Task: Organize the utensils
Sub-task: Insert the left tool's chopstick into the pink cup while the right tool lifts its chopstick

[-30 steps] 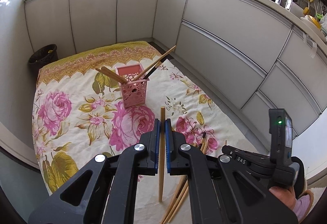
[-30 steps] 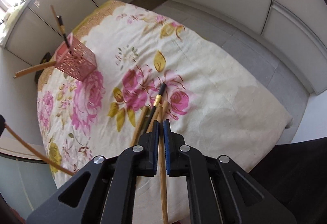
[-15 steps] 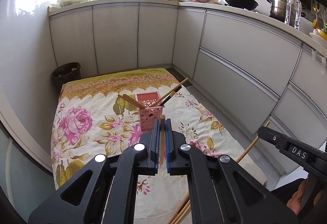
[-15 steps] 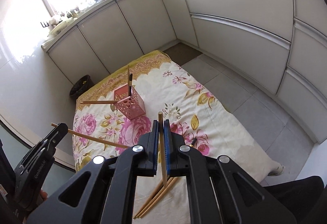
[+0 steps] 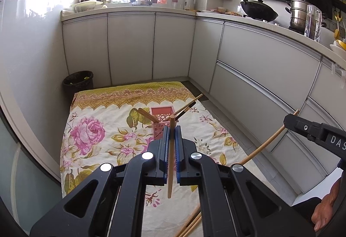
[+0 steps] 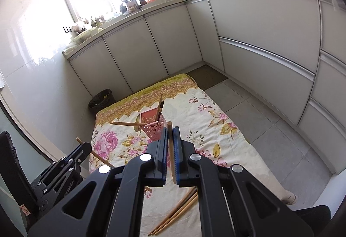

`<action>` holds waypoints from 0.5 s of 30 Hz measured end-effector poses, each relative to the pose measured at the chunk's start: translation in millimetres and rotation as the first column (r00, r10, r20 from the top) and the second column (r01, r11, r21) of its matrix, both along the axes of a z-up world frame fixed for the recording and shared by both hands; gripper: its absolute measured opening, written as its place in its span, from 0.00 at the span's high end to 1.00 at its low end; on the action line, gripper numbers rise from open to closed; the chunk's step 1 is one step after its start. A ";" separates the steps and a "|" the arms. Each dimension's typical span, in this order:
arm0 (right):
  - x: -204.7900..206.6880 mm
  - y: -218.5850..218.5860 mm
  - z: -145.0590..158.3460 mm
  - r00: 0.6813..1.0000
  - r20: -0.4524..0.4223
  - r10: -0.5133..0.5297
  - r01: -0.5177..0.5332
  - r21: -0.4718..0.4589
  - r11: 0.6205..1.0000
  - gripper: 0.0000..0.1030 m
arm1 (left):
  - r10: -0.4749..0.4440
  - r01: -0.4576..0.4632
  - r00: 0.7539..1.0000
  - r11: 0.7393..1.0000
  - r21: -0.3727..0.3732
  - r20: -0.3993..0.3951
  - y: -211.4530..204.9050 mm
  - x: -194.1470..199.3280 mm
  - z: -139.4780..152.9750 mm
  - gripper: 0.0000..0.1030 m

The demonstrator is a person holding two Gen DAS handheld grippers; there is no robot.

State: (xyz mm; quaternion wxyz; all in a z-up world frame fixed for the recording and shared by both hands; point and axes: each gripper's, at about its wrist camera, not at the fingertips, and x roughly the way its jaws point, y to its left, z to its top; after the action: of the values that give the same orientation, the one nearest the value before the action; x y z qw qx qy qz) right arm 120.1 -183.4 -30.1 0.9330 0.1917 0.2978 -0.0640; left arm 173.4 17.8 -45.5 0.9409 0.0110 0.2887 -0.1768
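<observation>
Chopsticks held aloft, one in each tool, above a flowered cloth (image 5: 90, 128) spread on a kitchen floor. The left tool (image 5: 172, 141) is closed on a wooden chopstick (image 5: 170, 163) gripped near its top, so that most of its length hangs below the jaws, ready to go down end-first. The right tool (image 6: 170, 144) is likewise clamped shut on a second chopstick (image 6: 172, 154) (seen from the left camera as a long stick slanting up to the black fingers at the right edge). Ahead of both stands the pink holder (image 5: 163, 116), upright on the cloth, with several chopsticks (image 5: 186, 108) already leaning out of it at loose angles. More chopsticks (image 6: 175, 215) lie bunched on the cloth just below the tools, apparently awaiting their turn. Both sticks are well apart from the holder, so the drop into it looks to be the next step.
</observation>
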 end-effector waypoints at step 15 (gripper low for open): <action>-1.6 -5.5 30.5 0.999 0.041 0.025 -0.024 -0.017 1.000 0.95 | 0.016 -0.015 0.999 1.000 -0.017 0.042 -4.5 -1.8 25.6 0.96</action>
State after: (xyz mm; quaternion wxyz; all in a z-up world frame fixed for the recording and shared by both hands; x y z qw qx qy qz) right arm 118.6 -188.8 0.4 0.9412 0.1816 0.2804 -0.0512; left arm 171.6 13.3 -19.9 0.9482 0.0049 0.2674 -0.1717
